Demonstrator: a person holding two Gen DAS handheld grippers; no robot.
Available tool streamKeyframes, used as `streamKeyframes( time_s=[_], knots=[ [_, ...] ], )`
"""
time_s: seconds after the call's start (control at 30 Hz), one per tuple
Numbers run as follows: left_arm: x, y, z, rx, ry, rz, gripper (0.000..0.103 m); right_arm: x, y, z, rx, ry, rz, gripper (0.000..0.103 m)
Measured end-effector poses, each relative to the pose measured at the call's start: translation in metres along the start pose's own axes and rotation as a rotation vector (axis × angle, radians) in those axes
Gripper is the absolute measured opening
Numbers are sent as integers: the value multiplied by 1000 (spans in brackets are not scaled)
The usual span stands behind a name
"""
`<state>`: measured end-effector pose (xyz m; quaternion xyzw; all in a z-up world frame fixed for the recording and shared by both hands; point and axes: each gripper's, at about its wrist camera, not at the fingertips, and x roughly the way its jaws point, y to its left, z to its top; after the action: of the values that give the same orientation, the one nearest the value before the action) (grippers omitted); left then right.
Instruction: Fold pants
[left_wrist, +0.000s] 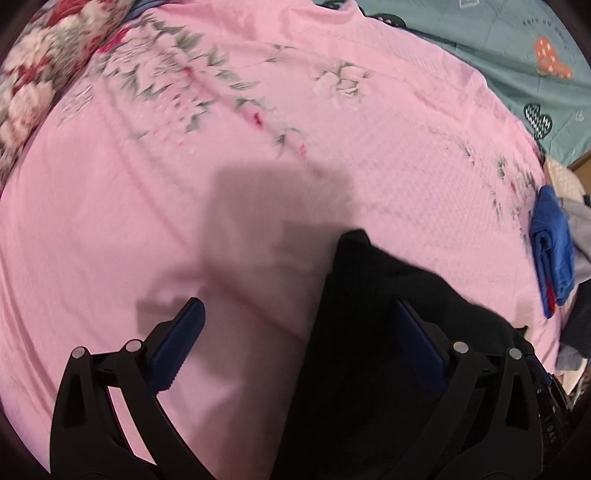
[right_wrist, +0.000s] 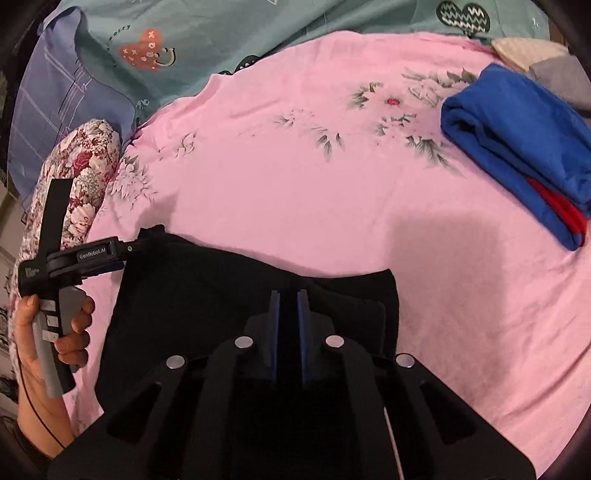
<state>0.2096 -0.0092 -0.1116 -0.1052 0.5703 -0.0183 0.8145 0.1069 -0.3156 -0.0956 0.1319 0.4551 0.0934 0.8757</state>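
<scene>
The black pants (right_wrist: 229, 295) lie folded on the pink bedsheet (right_wrist: 295, 177). In the left wrist view they (left_wrist: 369, 332) fill the lower right. My left gripper (left_wrist: 301, 314) is open, its right finger over the pants' left edge and its left finger (left_wrist: 184, 339) over bare sheet; it also shows in the right wrist view (right_wrist: 140, 245) at the pants' far left corner. My right gripper (right_wrist: 289, 295) hangs over the pants' near right part, its blue pads (right_wrist: 303, 332) almost together with a narrow gap; whether cloth is pinched there is hidden.
A folded blue garment with red under it (right_wrist: 517, 147) lies at the right of the bed, also in the left wrist view (left_wrist: 554, 247). Grey and beige clothes (right_wrist: 554, 74) sit beyond it. A floral pillow (right_wrist: 74, 184) is at the left, teal bedding (right_wrist: 221, 37) behind.
</scene>
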Motion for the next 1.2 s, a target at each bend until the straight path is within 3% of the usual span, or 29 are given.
streamKeyframes(
  time_s=[0.03, 0.1, 0.2, 0.27, 0.4, 0.63, 0.77, 0.97, 1.2],
  knots=[
    [-9, 1, -6, 0, -11, -2, 100, -11, 3, -5, -5, -23, -5, 14],
    [-27, 3, -25, 16, -38, -34, 101, -35, 5, -17, -18, -88, -18, 48],
    [-40, 5, -51, 47, -22, -81, 100, -55, -2, -30, -4, -111, -24, 68],
    [-43, 5, -63, 58, -24, -100, 100, -62, -12, -40, 21, -105, -17, 70],
    [-38, -4, -81, 110, -37, 0, 97, -50, -25, -59, 87, -37, -34, 71],
    [-40, -4, -103, 131, -50, 32, 98, -32, -22, -82, 155, 28, 17, 71],
    [-44, -2, -108, 132, -58, 29, 98, -29, -16, -84, 144, 33, 11, 71],
    [-43, 0, -108, 127, -55, 22, 99, -27, -13, -84, 131, 29, 13, 79],
    [-43, 1, -107, 126, -42, 12, 99, -25, -5, -85, 115, 33, 36, 79]
  ],
)
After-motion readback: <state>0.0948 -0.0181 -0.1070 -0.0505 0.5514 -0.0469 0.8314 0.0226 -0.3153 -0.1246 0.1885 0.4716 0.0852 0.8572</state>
